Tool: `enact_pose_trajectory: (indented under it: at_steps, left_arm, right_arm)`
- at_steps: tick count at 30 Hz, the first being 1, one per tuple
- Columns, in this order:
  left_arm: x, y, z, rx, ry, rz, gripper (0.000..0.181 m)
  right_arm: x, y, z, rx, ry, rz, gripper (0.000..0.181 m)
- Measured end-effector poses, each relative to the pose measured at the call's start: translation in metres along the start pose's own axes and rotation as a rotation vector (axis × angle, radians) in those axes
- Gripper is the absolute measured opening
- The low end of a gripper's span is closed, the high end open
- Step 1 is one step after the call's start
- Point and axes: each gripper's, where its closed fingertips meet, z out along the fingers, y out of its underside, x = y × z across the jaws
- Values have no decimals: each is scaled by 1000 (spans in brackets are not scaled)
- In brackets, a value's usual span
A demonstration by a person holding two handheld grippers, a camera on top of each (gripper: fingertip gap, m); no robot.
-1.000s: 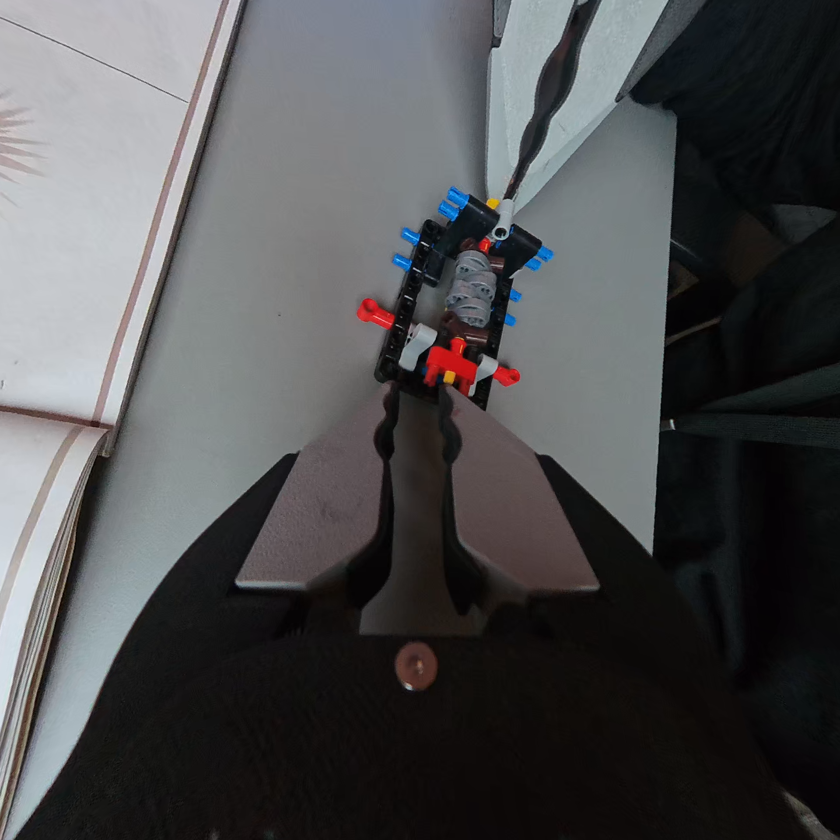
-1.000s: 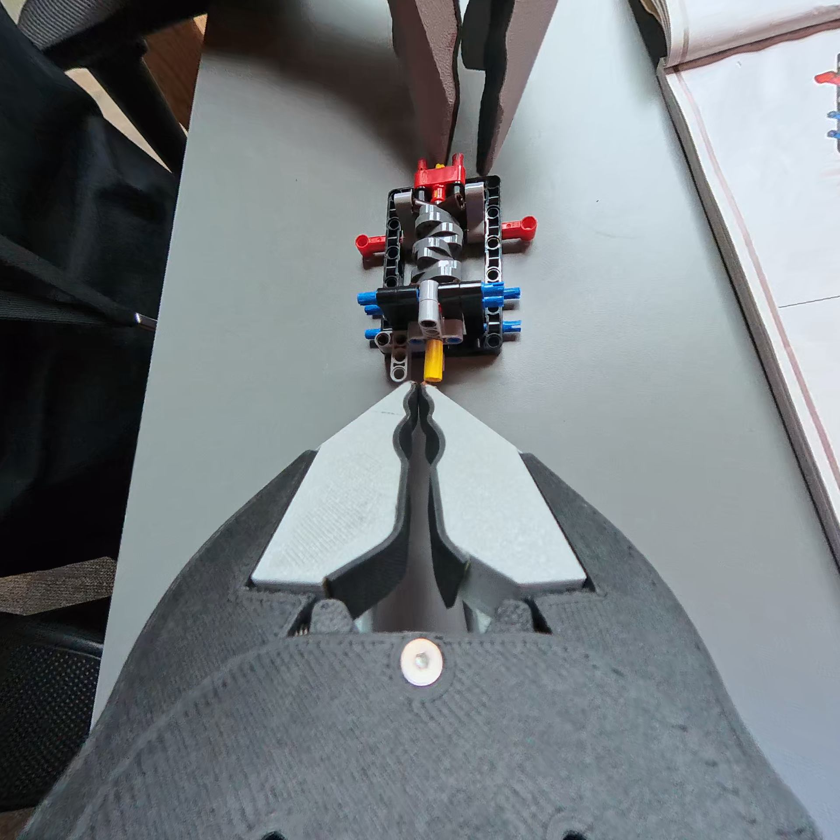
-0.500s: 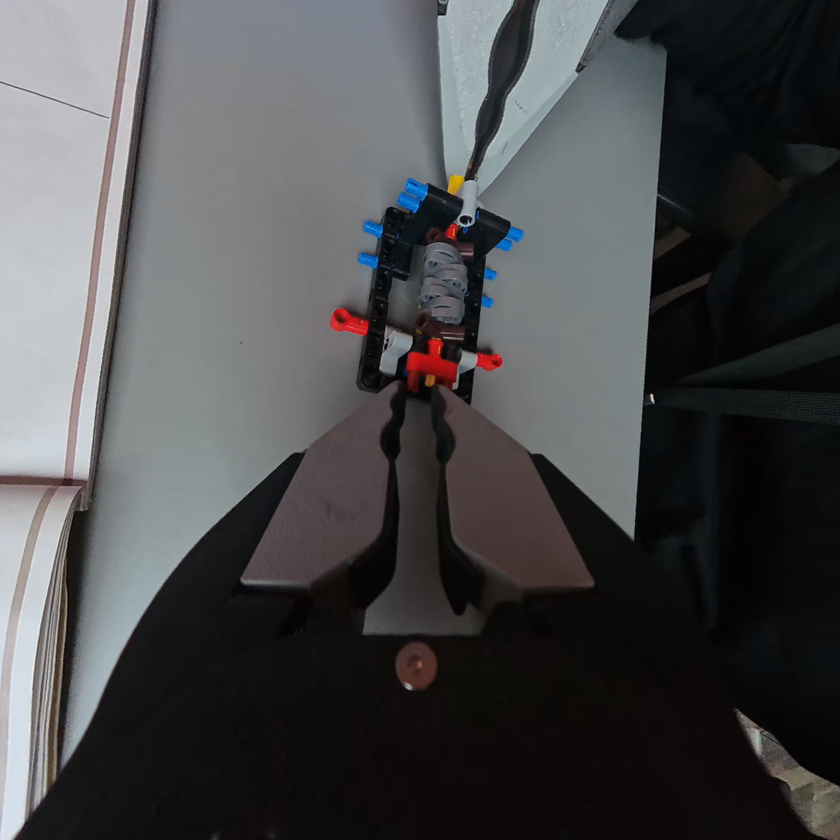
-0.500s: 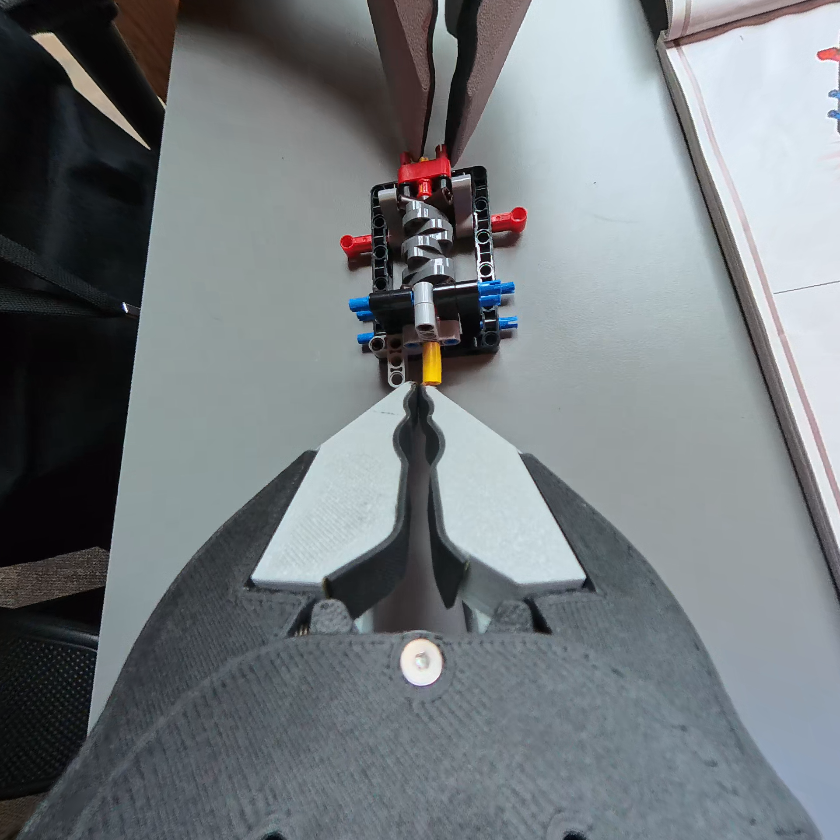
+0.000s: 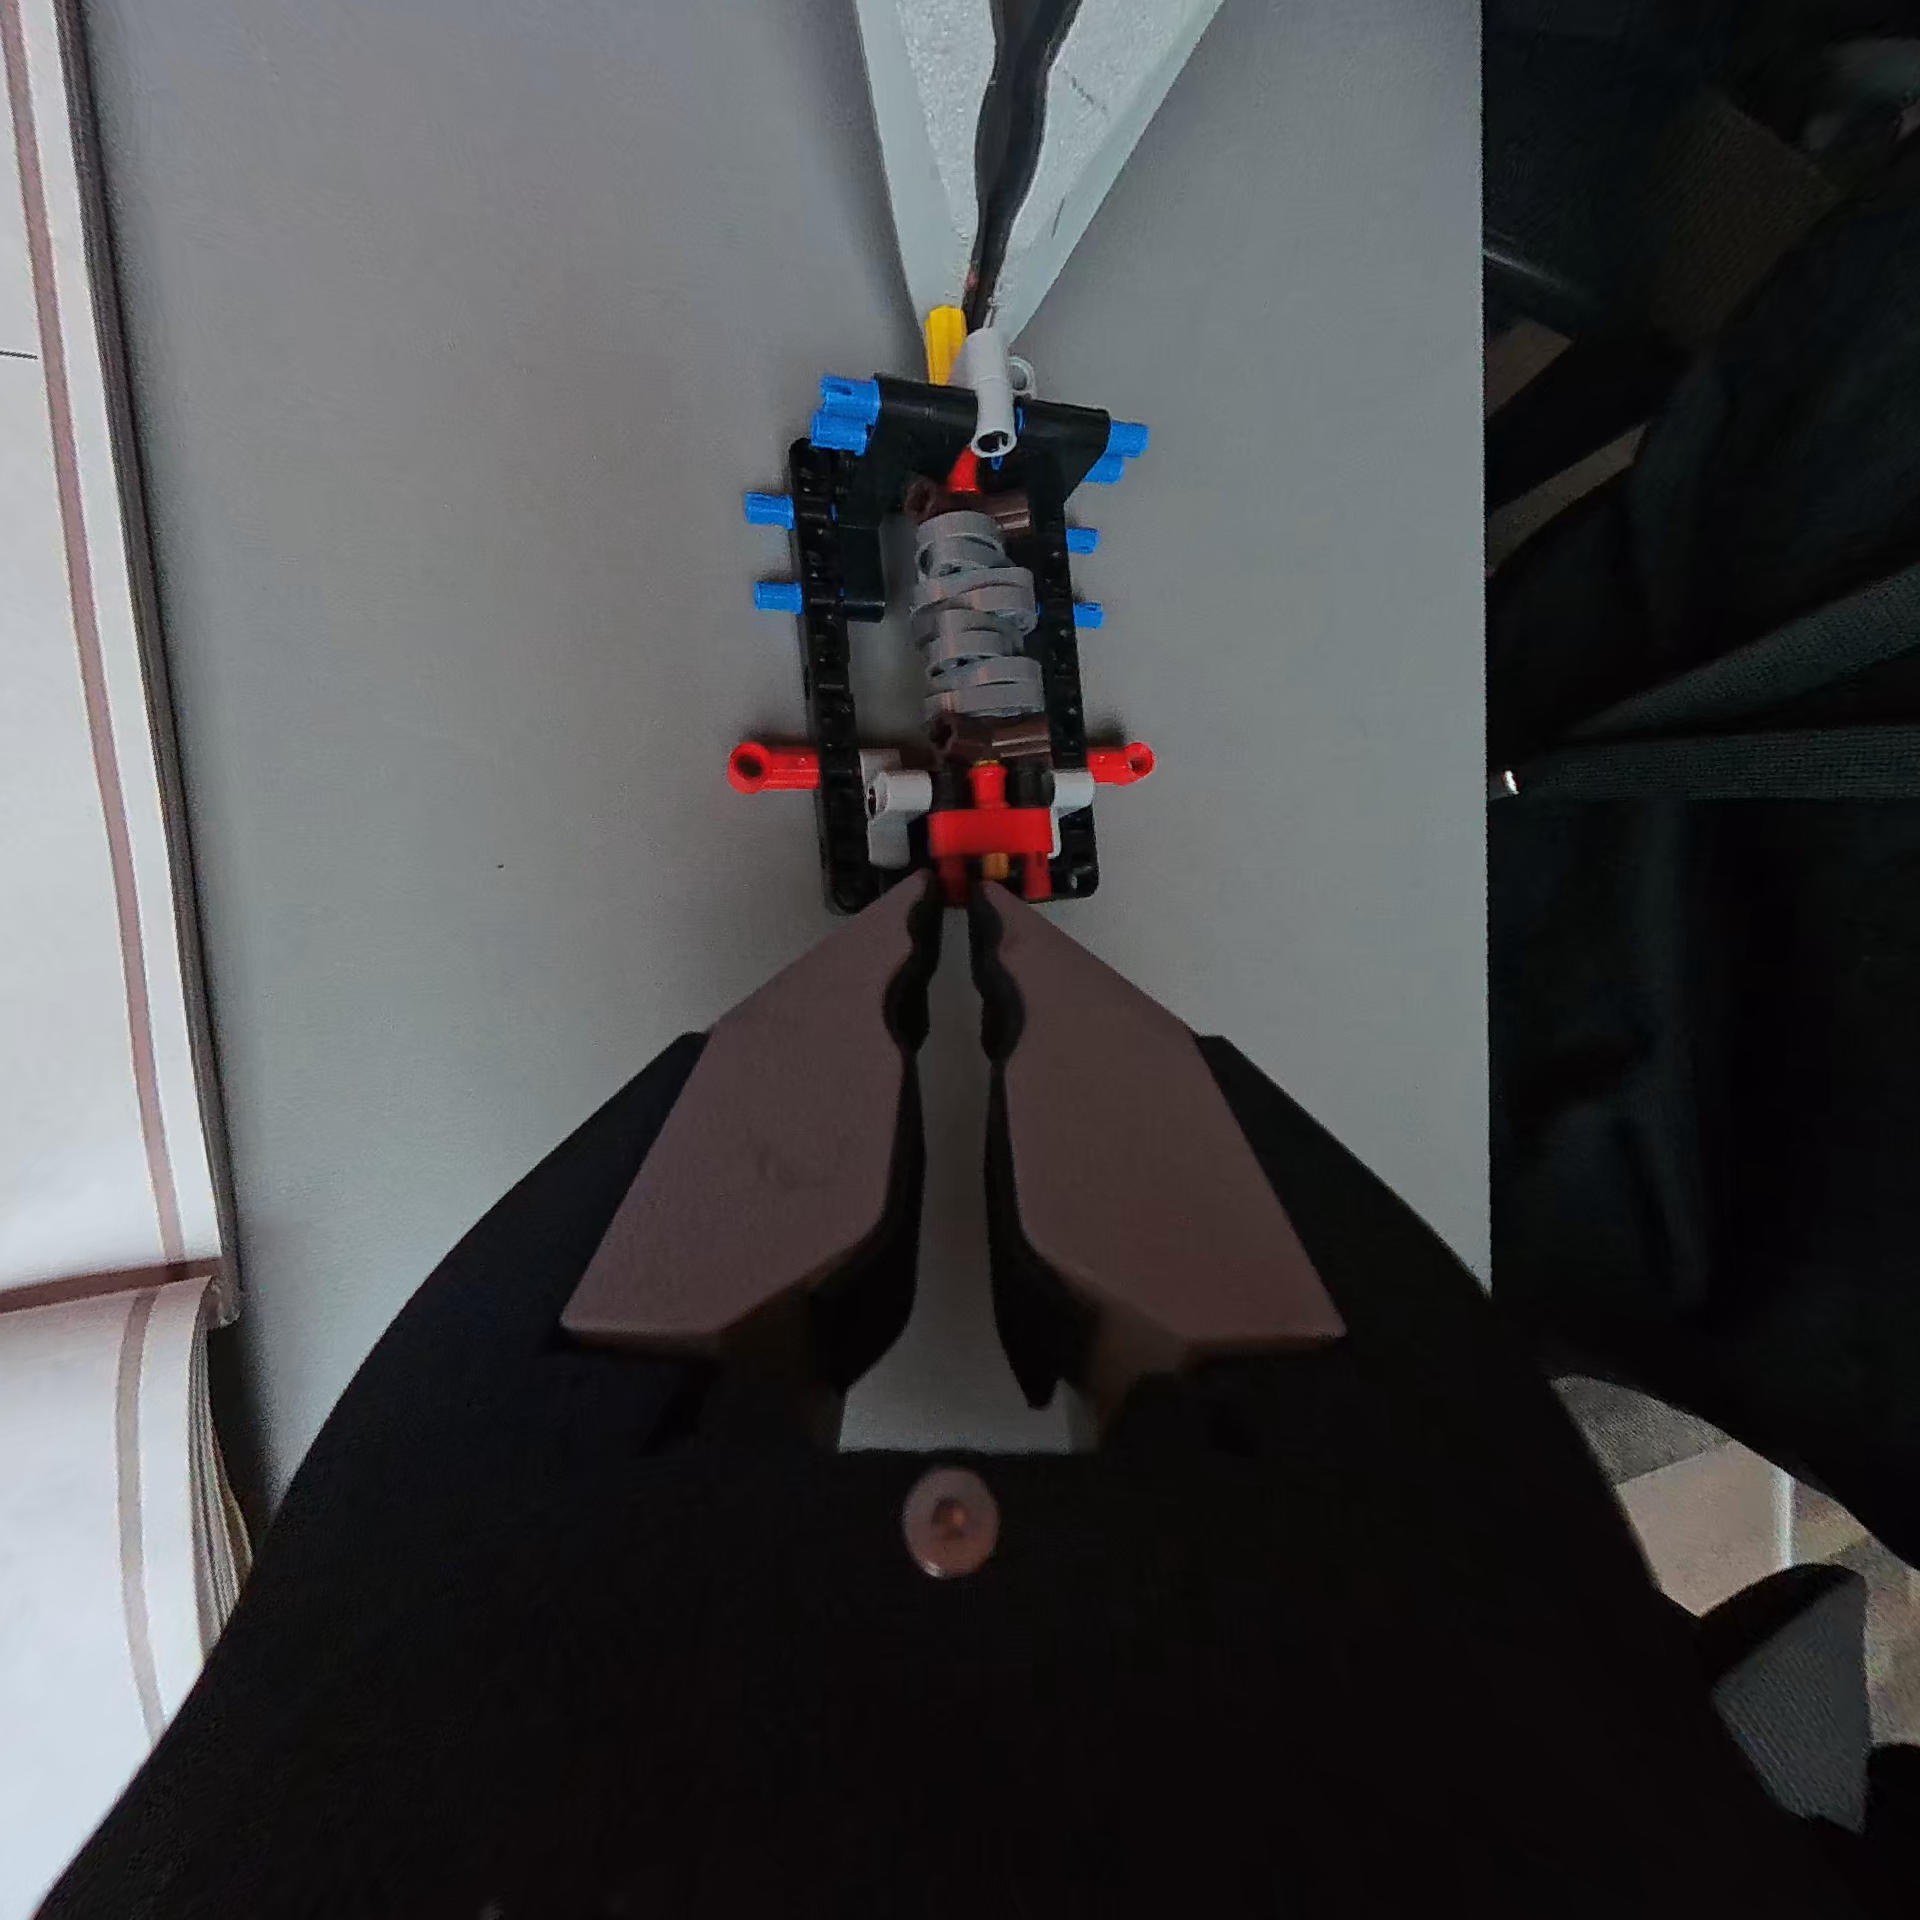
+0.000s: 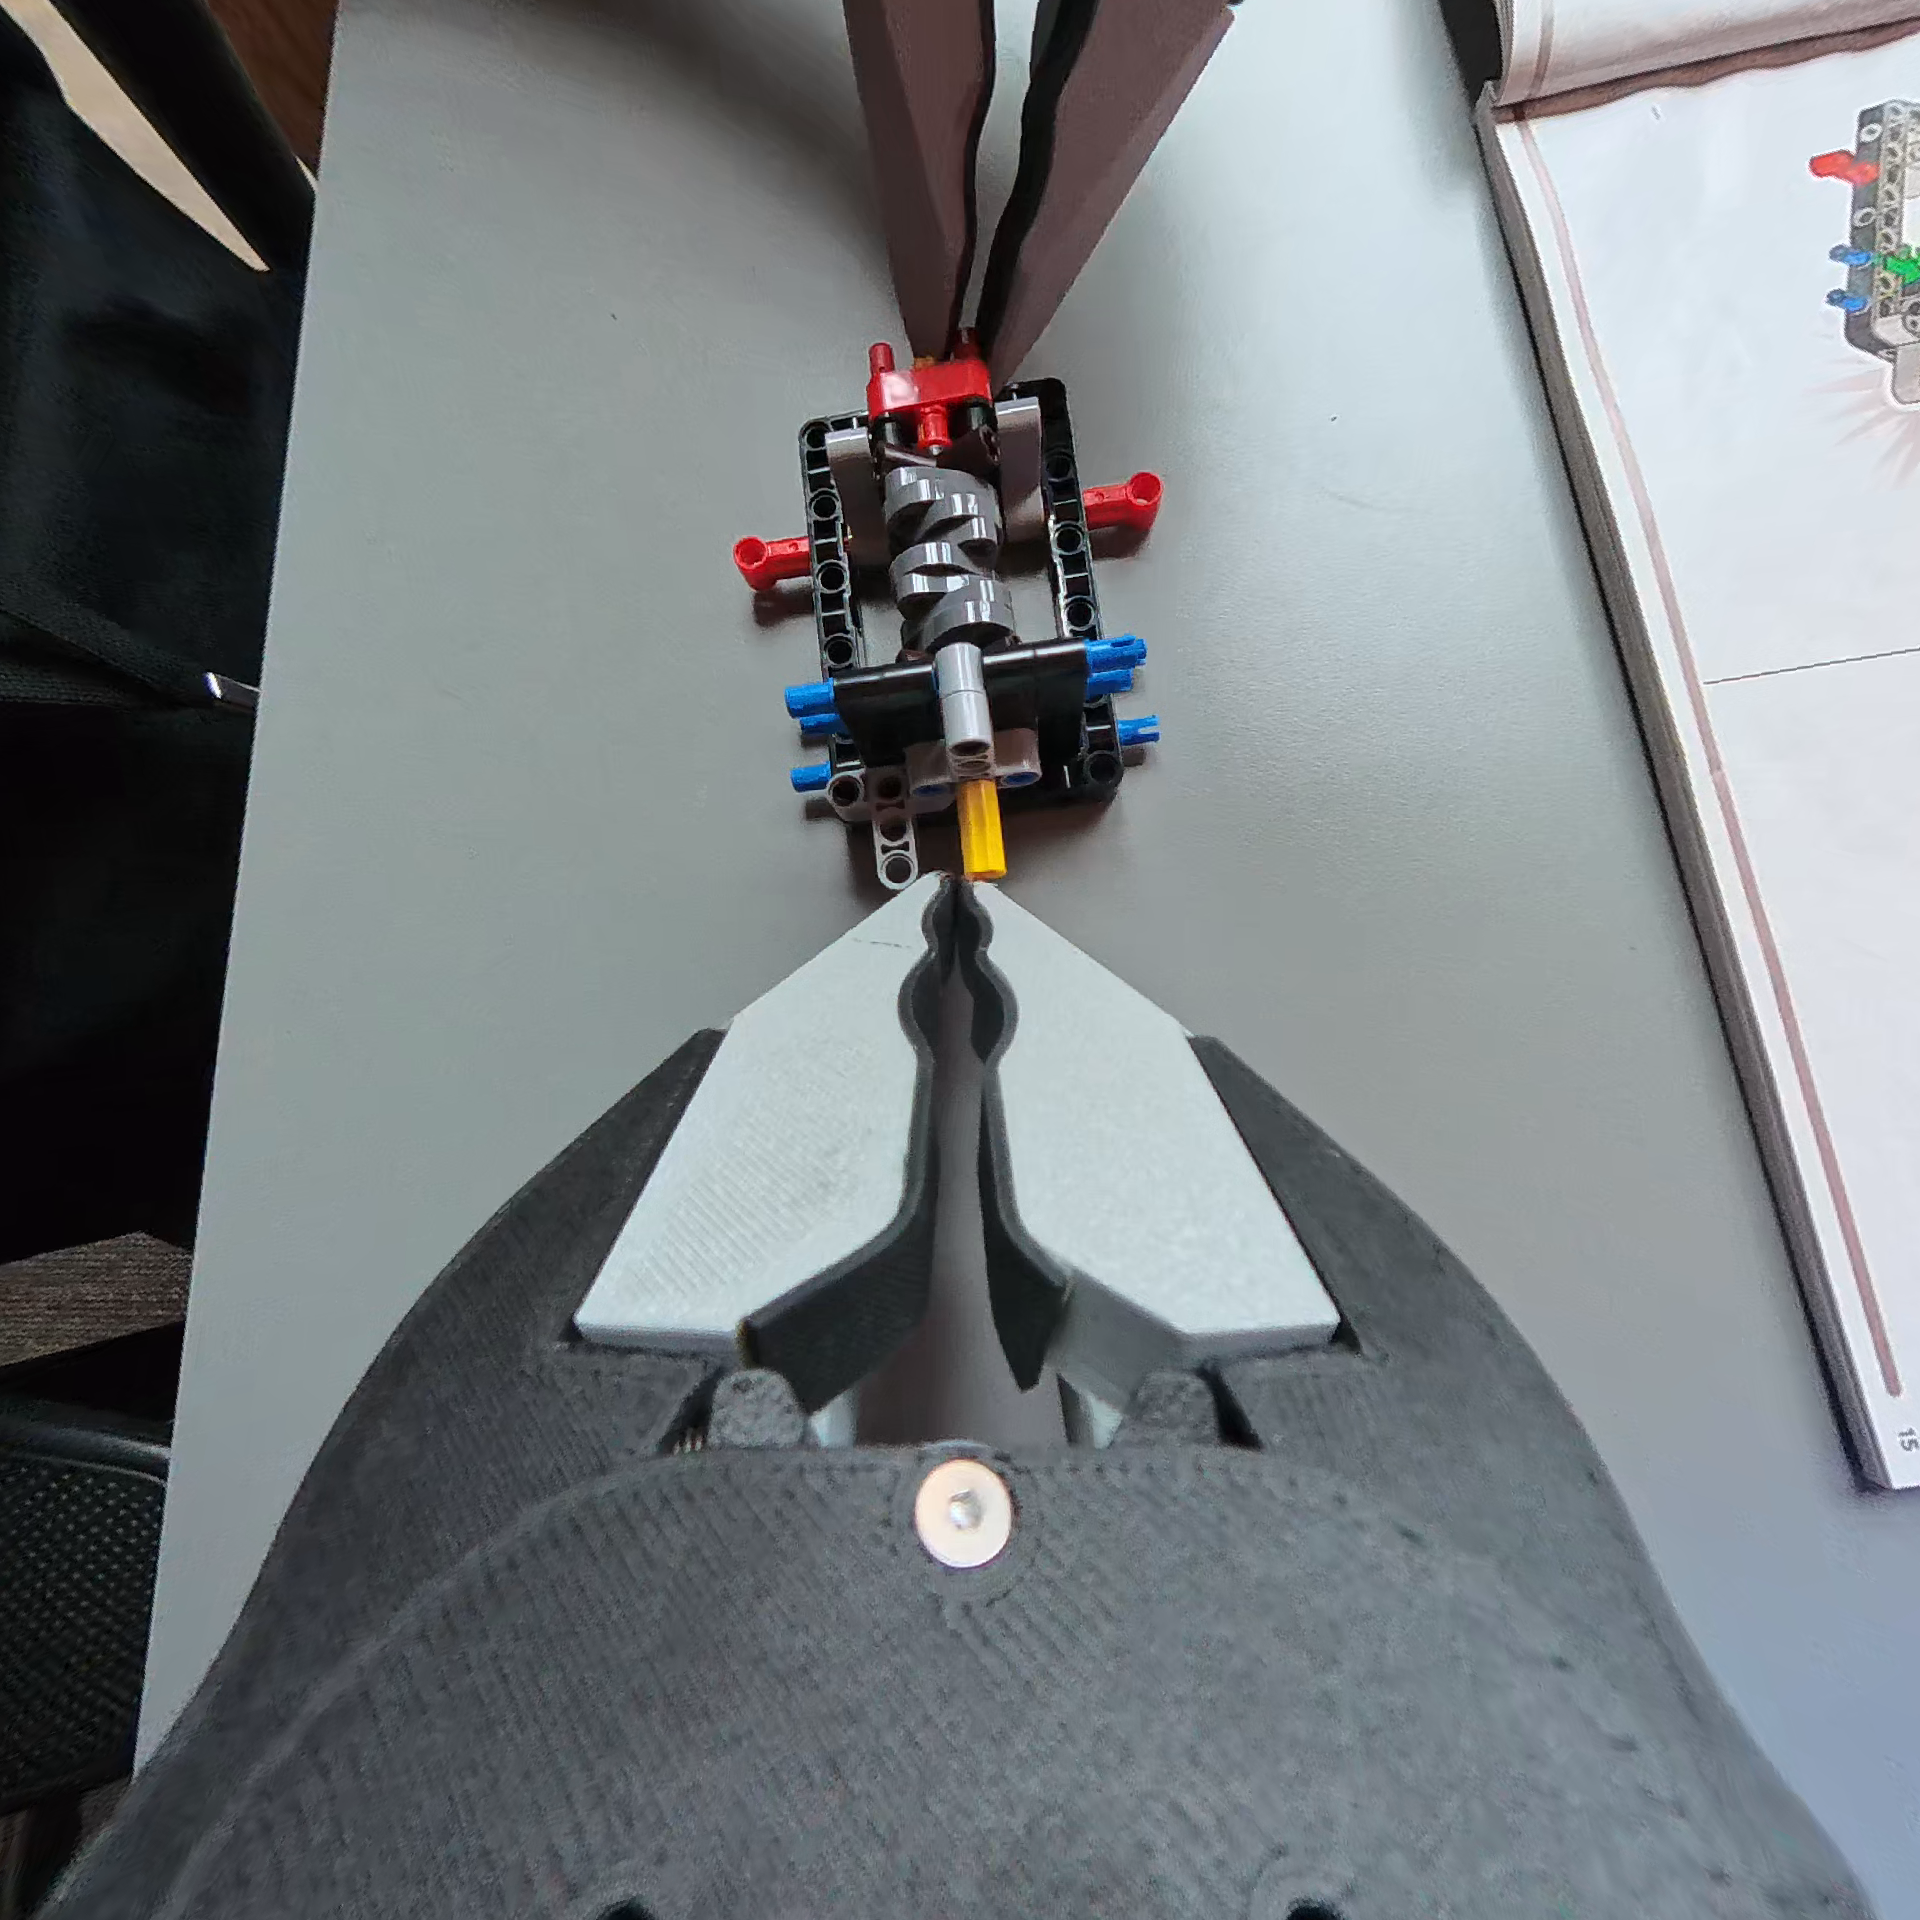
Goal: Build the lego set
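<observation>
Since a second earlier, both grippers had closed in on the lego frame lying mid-table. At left, the left gripper pinched a red pin at its end through a narrow gap; the right gripper, tips together, touched the yellow axle. Assembly looked partial, with more to add.

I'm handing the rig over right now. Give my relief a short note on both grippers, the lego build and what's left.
Left gripper: nearly shut, tips at the red piece on one end of the lego frame; a firm grip cannot be confirmed.
Right gripper: shut, empty, tips at the yellow axle at the other end.
Frame lies flat on the grey table; instruction book open beside it.
Done: frame with grey crank.
Left: remaining steps, not visible here.
</observation>
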Motion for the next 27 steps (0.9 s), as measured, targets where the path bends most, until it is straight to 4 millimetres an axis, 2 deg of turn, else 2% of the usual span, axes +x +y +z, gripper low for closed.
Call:
enact_pose_trajectory:
  at_steps: [6, 14, 18, 22, 27]
  left_arm:
    - [7, 1, 2, -47, 49, -89, 2]
    - [11, -1, 6, -109, -19, -207, 1]
    - [11, -2, 7, -138, -38, -233, 0]
    - [1, -2, 3, -140, -128, -218, 0]
    - [2, -2, 3, -138, -127, -217, 0]
  right_arm:
    - [2, 0, 0, -24, 35, -28, 0]
    - [5, 4, -1, -85, 79, -49, 0]
    - [4, 5, -1, -126, 108, -77, 0]
    - [2, 5, 0, -135, 107, -83, 0]
    - [6, 4, 0, -152, 152, -113, 0]
